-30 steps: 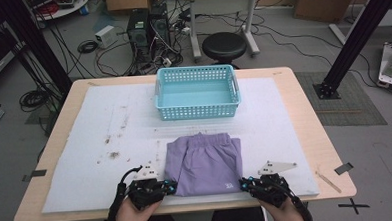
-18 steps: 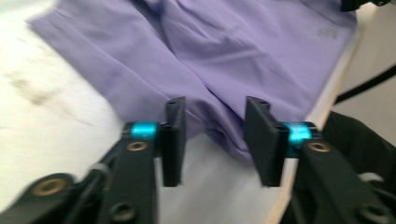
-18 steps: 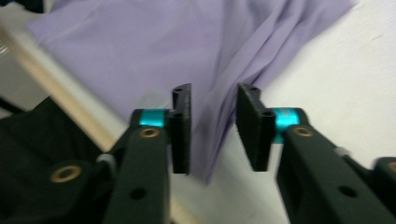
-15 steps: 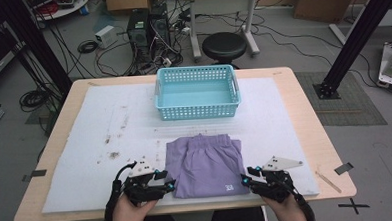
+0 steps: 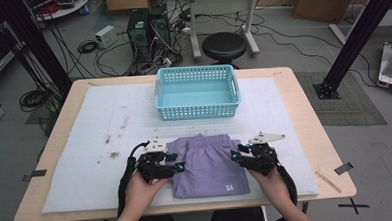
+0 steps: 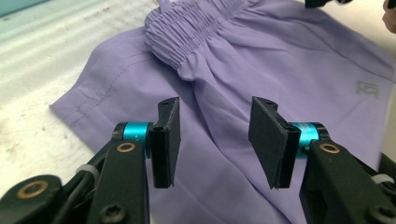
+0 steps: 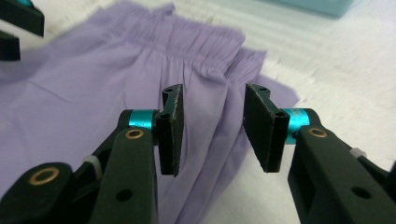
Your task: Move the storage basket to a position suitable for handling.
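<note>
Left gripper (image 5: 178,167) is sitting at the left edge of the folded lilac cotton shorts (image 5: 209,162), black jaws parted to a middling gap with nothing pinched between them; in the left gripper view (image 6: 214,140) the pads are hovering over the purple fabric (image 6: 261,70), apart from it, and they have just been opening and then easing in a little. Right gripper (image 5: 237,156) is mirroring this at the right edge of the shorts, jaws likewise standing half apart and gripping nothing; in the right gripper view (image 7: 212,128) the cloth (image 7: 116,70) is lying under and beyond the pads, its gathered elastic waistband running across the far side, and these jaws too have just been opening and then narrowing slightly. Both hands are coming in from the near side, left hand (image 5: 146,188) and right hand (image 5: 271,182) each wrapping a gripper body. Shorts are lying flat on the white foam mat (image 5: 85,145) near the front of the pale wooden table (image 5: 315,135), waistband pointing away from the person, a small pale logo near the front right corner. Turquoise perforated plastic basket (image 5: 198,110) is sitting farther back on the mat, well apart from the shorts.
</note>
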The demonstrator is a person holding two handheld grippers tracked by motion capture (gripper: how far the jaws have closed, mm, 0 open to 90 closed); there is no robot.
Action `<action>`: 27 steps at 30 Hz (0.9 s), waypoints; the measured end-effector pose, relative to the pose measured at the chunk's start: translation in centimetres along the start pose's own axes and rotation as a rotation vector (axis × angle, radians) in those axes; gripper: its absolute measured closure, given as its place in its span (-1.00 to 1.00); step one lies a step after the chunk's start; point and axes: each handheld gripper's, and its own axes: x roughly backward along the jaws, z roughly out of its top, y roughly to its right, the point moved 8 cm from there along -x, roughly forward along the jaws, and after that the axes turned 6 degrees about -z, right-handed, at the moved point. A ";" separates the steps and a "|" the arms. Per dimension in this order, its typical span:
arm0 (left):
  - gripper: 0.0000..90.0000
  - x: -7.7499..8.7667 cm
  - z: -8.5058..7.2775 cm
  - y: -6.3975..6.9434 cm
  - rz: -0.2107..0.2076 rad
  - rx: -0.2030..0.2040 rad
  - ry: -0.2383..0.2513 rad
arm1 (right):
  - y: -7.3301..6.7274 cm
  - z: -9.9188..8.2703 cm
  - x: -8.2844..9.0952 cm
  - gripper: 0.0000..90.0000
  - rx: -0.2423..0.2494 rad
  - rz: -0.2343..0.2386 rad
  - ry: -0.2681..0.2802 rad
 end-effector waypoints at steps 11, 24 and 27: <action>0.30 -1.7 1.1 0.1 -0.001 0.008 -0.024 | -0.3 -0.5 -0.8 0.87 0.027 -0.015 -0.022; 0.97 -2.4 1.3 -1.1 0.034 -0.011 -0.038 | 0.2 -0.5 -0.6 1.00 0.020 -0.021 -0.018; 0.98 -2.3 1.7 -1.3 0.045 -0.018 -0.018 | 0.3 -0.3 -0.6 1.00 0.016 -0.027 -0.010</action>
